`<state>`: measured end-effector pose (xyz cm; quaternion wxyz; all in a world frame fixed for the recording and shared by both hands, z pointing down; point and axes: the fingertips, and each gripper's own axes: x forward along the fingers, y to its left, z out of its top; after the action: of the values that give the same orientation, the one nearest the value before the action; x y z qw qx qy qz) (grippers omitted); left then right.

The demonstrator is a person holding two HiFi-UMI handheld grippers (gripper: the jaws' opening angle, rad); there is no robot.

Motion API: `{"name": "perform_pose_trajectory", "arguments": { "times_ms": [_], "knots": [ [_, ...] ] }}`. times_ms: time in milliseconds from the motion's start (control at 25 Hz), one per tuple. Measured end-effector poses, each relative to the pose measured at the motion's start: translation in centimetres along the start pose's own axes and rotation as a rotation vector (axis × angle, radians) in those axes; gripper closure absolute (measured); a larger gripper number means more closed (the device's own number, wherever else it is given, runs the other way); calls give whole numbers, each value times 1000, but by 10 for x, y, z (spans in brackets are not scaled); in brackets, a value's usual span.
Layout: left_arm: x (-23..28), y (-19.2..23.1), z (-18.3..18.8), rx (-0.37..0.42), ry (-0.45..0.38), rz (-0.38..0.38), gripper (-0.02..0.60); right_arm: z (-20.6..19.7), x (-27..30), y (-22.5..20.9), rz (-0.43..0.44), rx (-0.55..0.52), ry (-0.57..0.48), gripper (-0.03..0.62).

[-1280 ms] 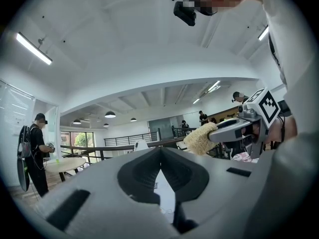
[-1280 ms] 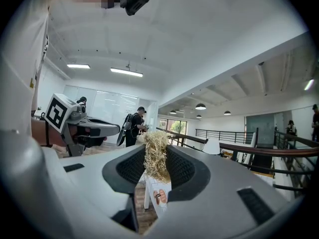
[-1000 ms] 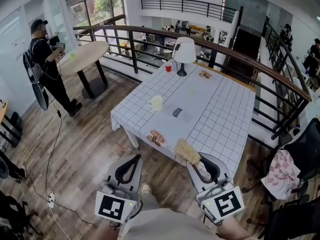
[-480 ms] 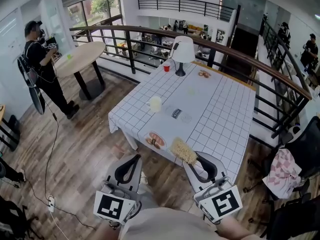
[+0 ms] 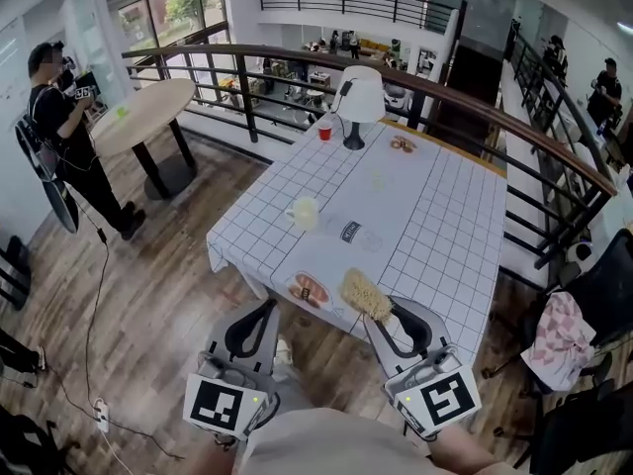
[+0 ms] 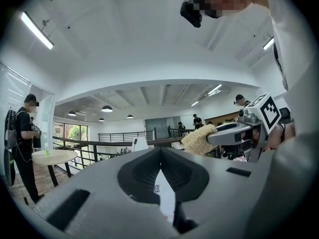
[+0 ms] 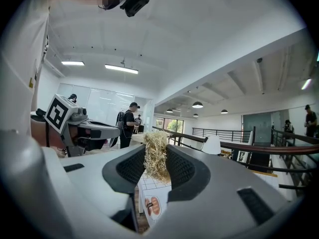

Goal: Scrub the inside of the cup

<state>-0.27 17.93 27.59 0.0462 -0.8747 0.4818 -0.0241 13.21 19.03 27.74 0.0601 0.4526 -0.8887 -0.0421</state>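
Where the railing bends | checked table holds cup, lamp | wood floor

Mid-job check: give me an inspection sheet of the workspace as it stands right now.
Surface: tablecloth, white grid, lying flat.
Job's things: cup upright near the table's left edge; scrubber held short of it.
Clutter: red cup, lamp, near plate, far plate, card.
Tools: left tool shut, empty; right tool shut on scrubber.
Cables: floor cable at left.
Surroundings: railing, person, round table.
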Motion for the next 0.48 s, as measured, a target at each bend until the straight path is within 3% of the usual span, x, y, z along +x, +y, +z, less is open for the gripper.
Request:
{"name": "perform_pose_trajectory", "arguments": {
  "times_ms": [480],
  "knots": [
    [84, 109, -25, -27, 27, -57, 568, -5, 129, -32, -46, 15, 62, 480]
  ]
}}
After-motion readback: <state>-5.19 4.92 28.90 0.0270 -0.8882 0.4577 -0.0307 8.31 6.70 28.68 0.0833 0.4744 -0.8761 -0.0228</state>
